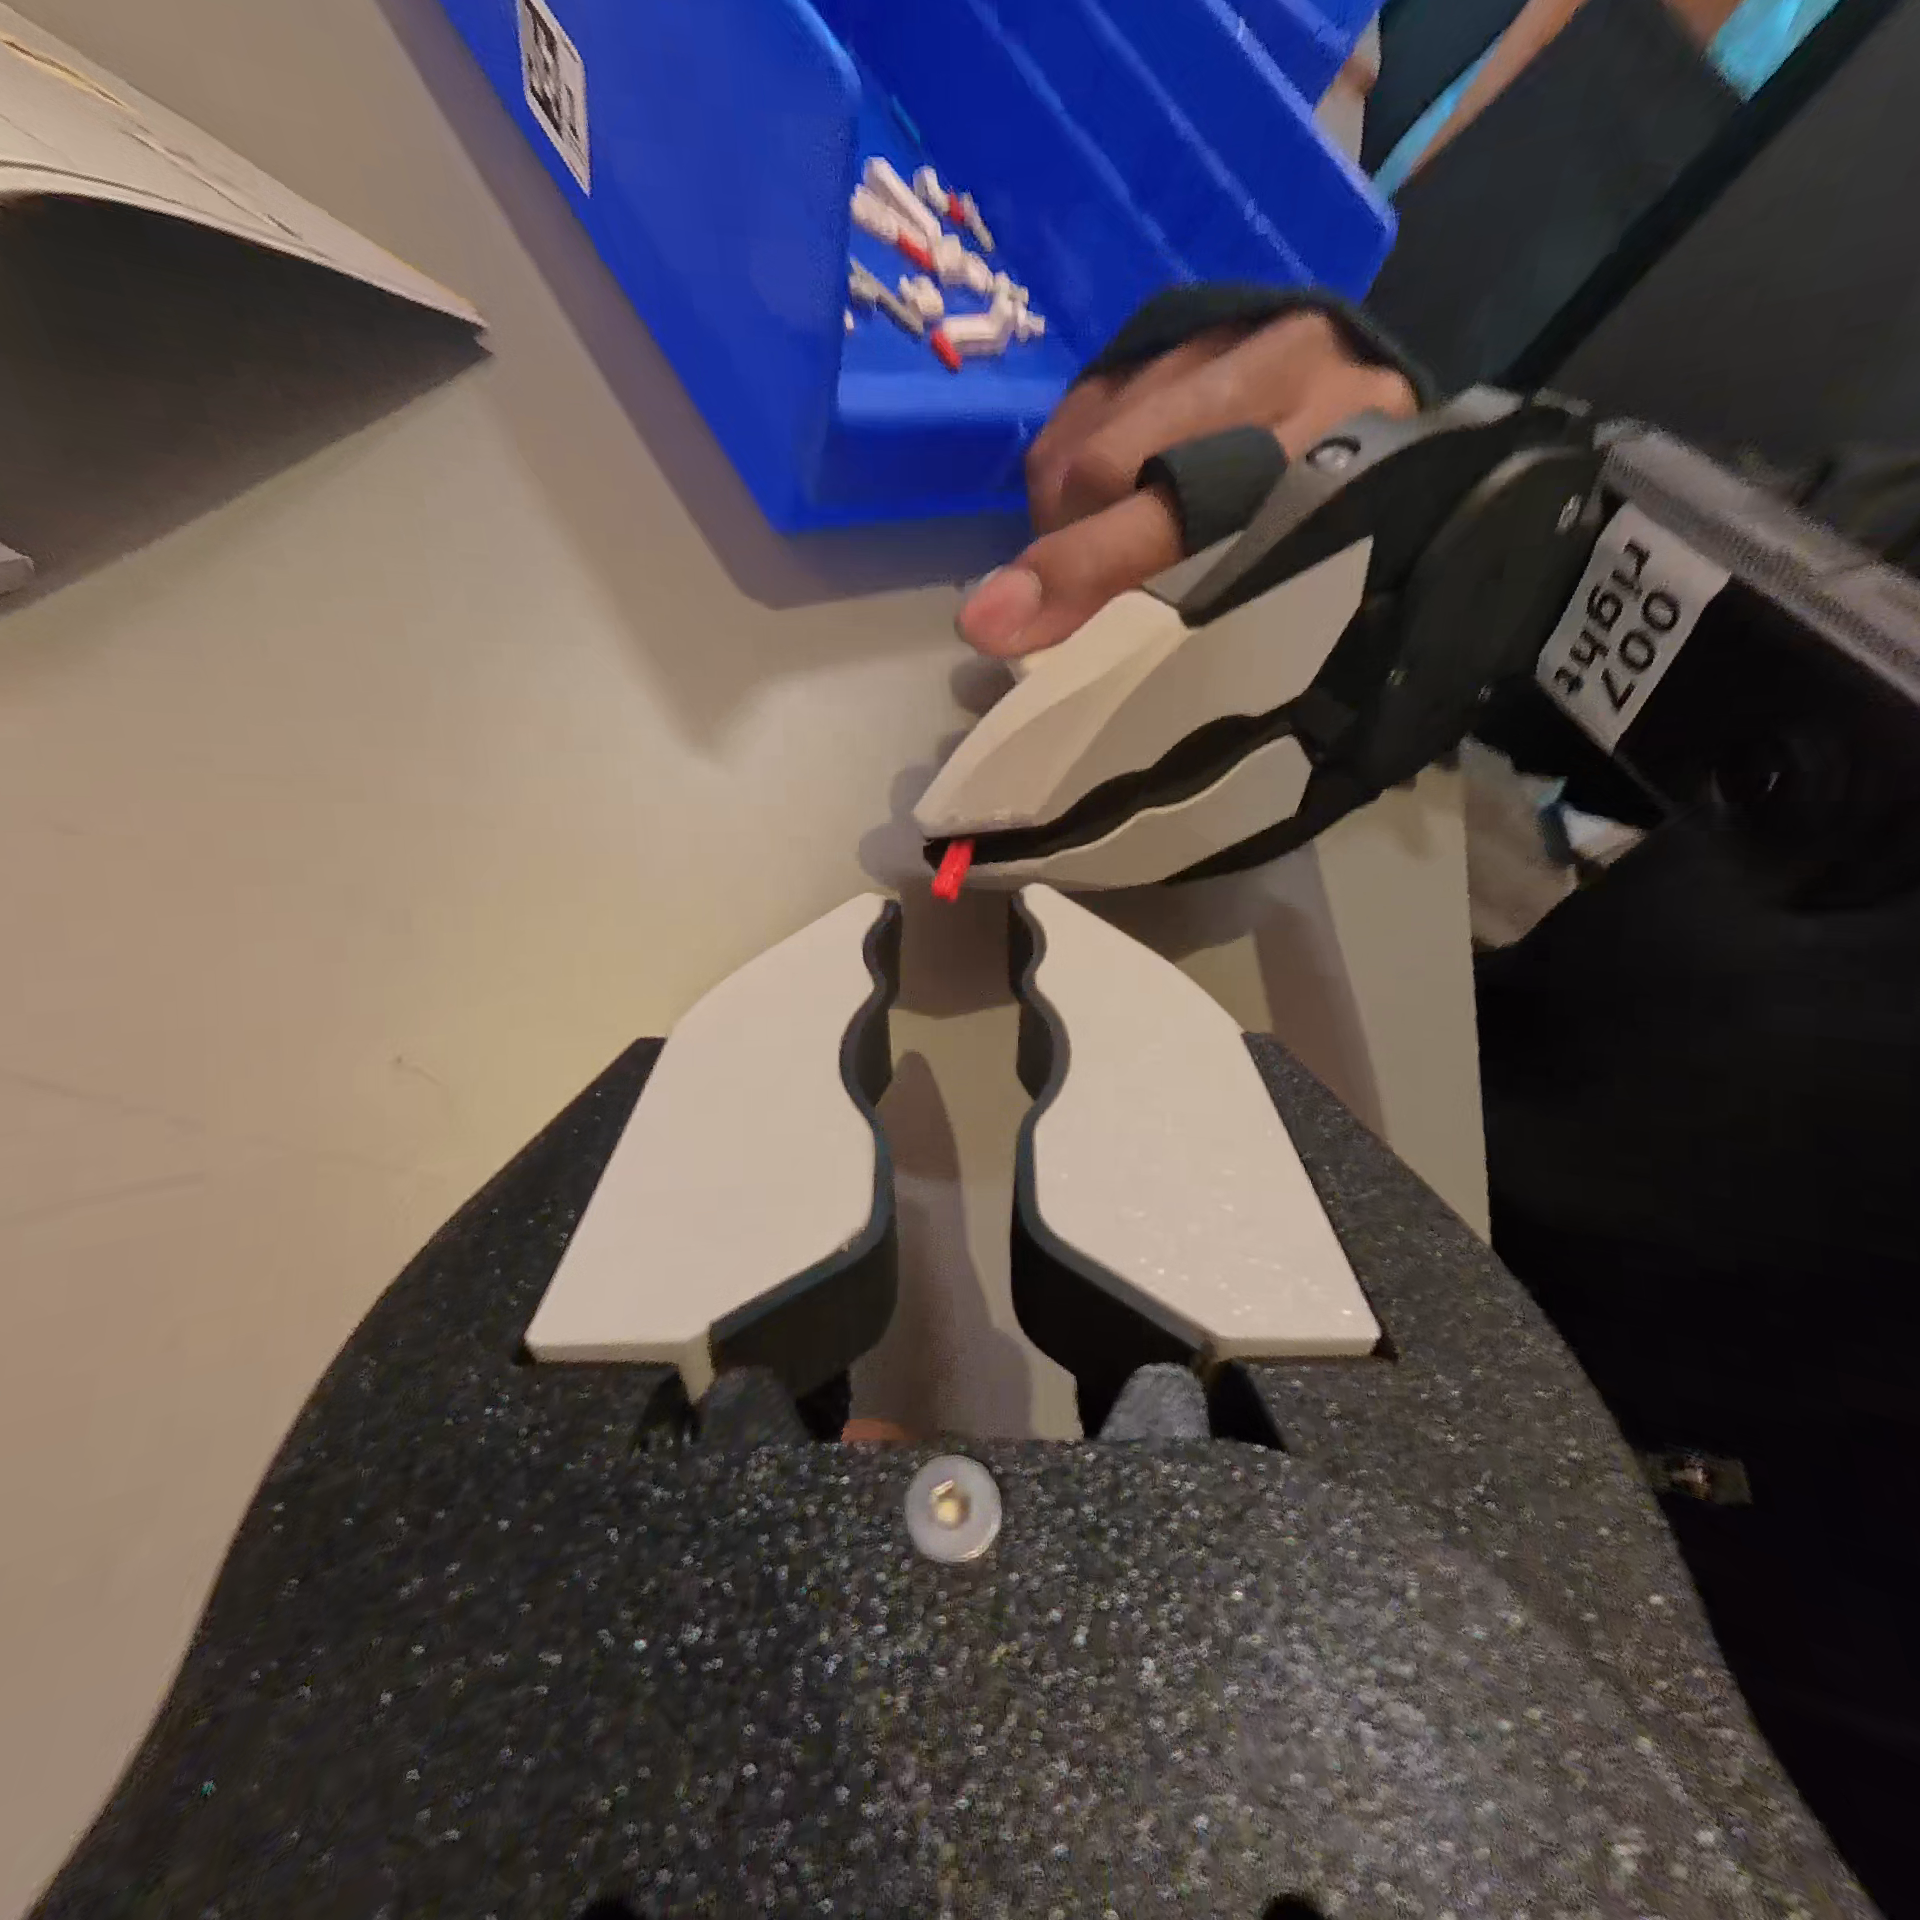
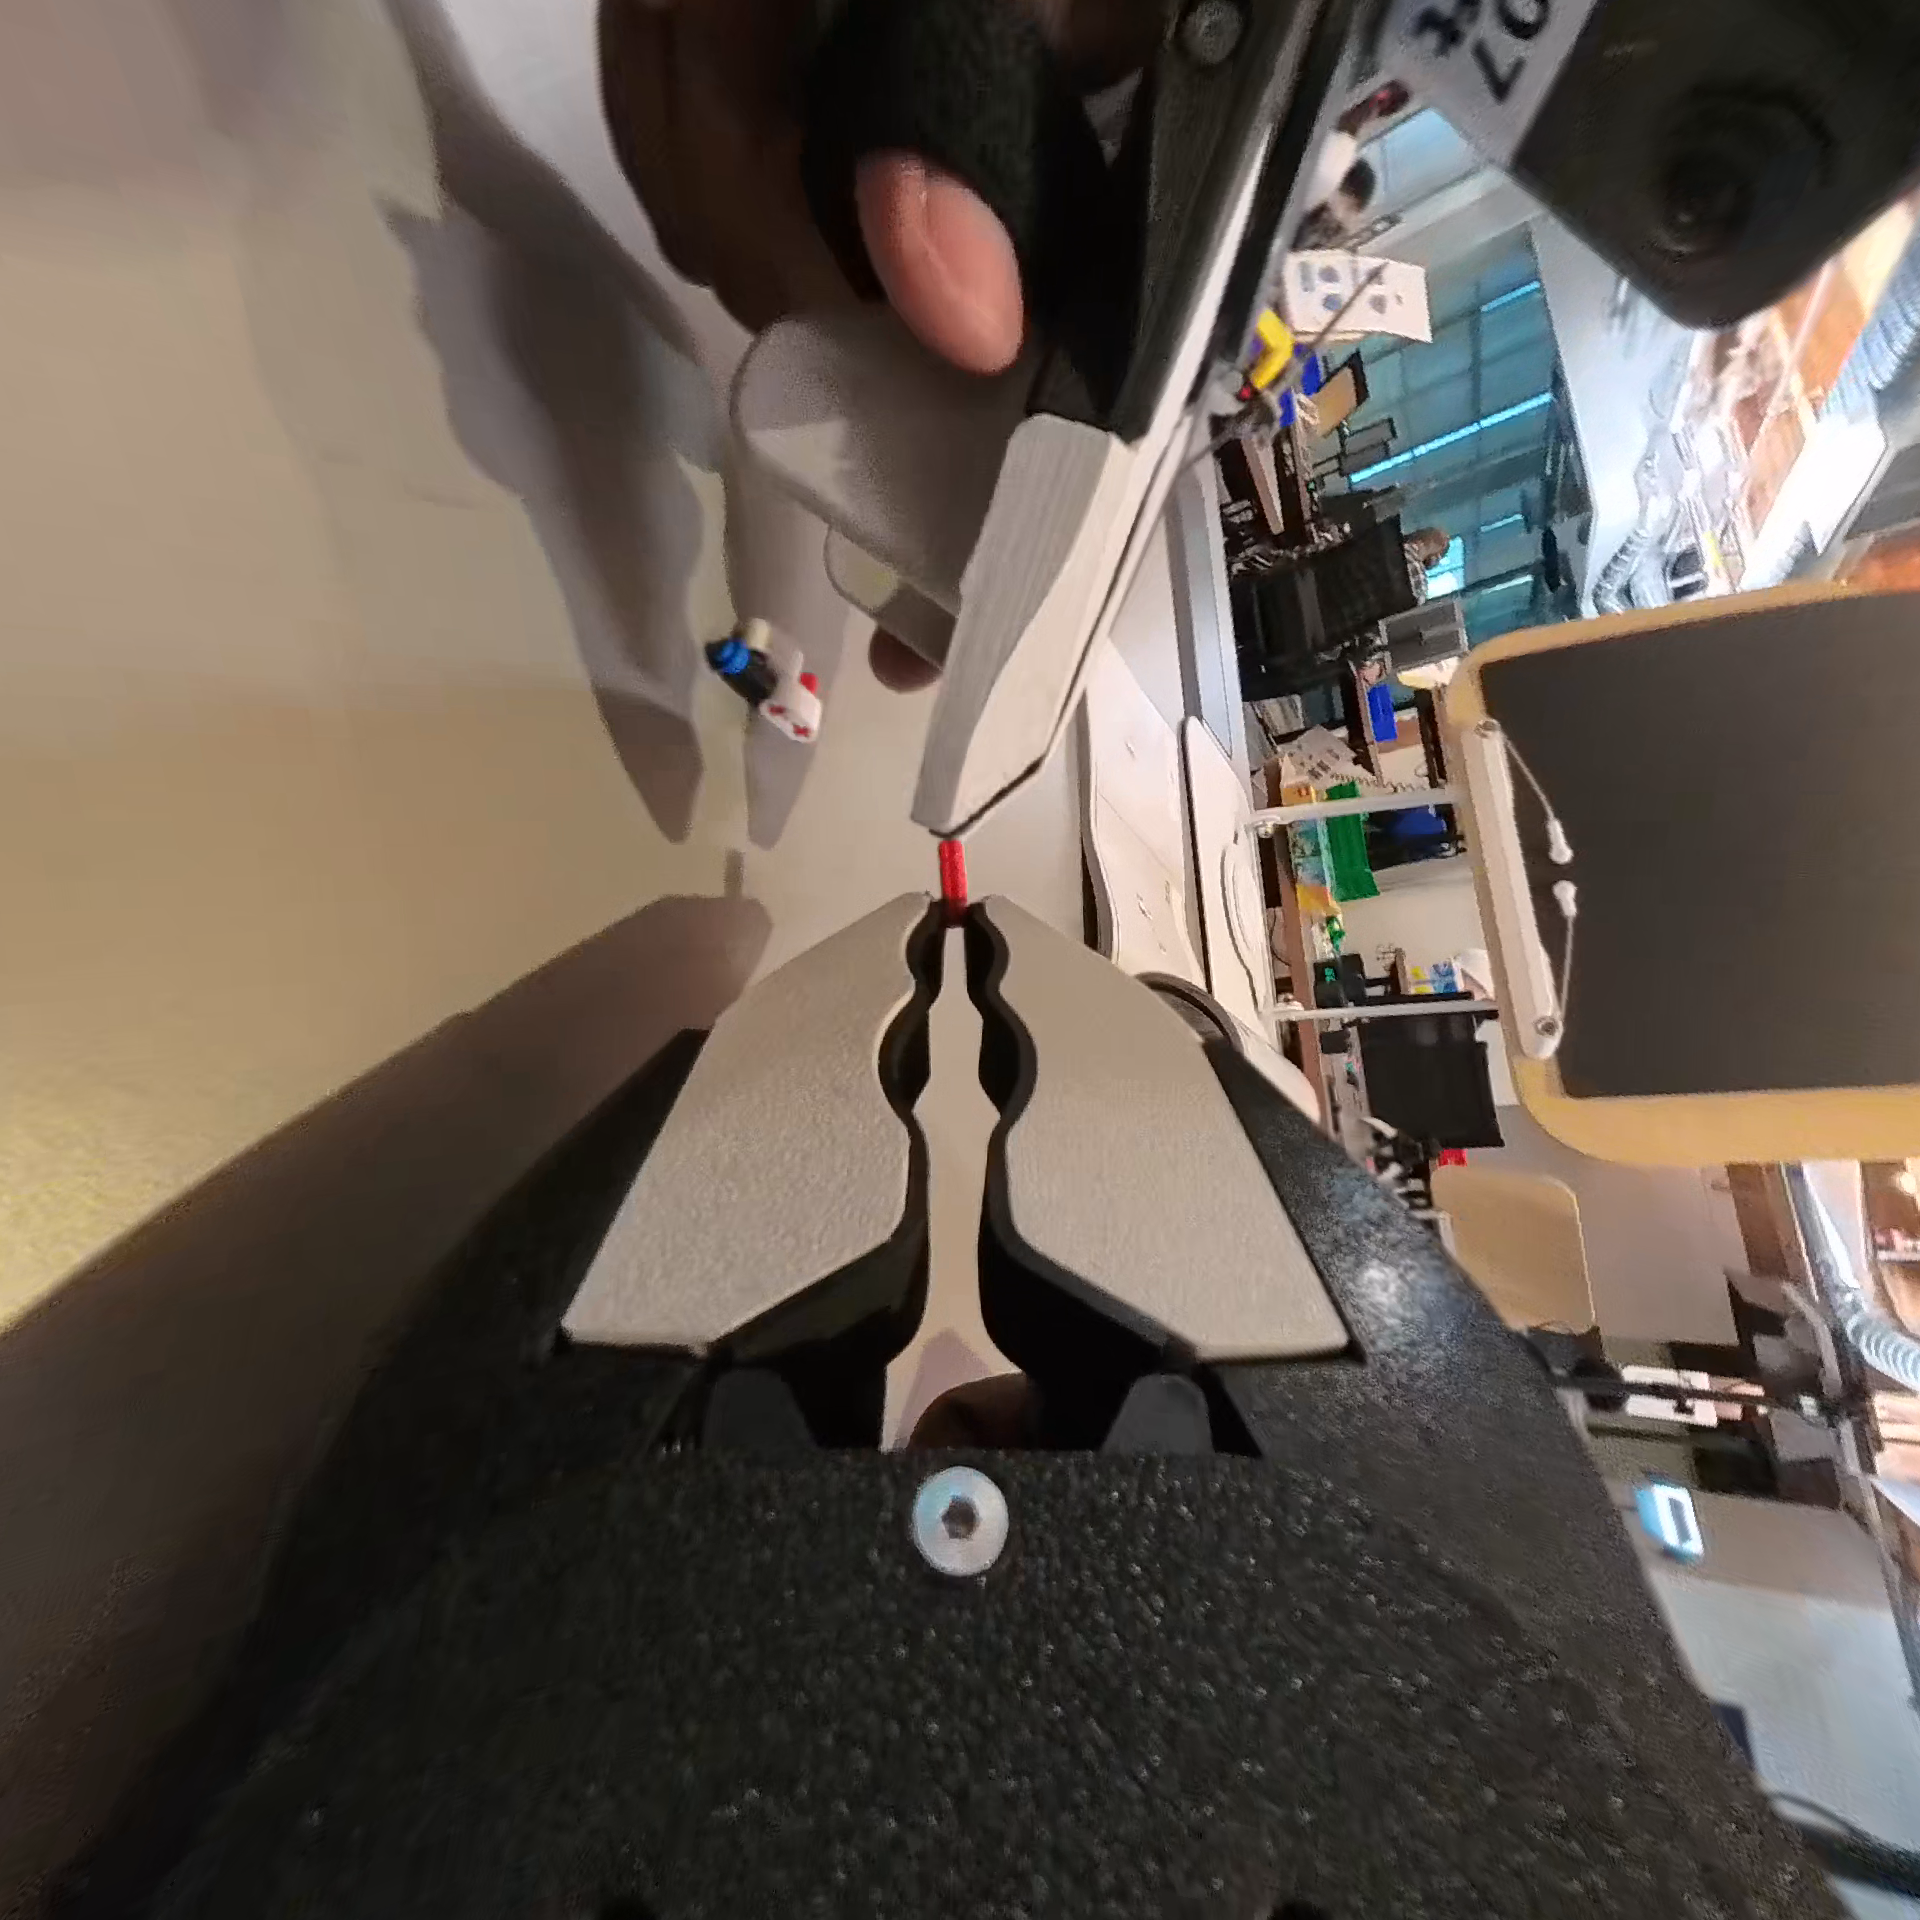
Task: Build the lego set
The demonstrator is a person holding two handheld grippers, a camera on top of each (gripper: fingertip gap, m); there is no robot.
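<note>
Left gripper [image 1: 954,914]: tongs apart, nothing between them, just below the red peg.
Right gripper [image 2: 948,914]: tongs together, clamped on one end of the small red peg [image 2: 950,873]; other end sticks out past the tips.
Red peg: in the air over the pale table [image 1: 312,935], between both grippers' tips.
Little toy piece [image 2: 769,681]: on the table, farther off, to the left.
Blue bin [image 1: 727,260]: far back, small white and red pieces [image 1: 935,270] inside.
</note>
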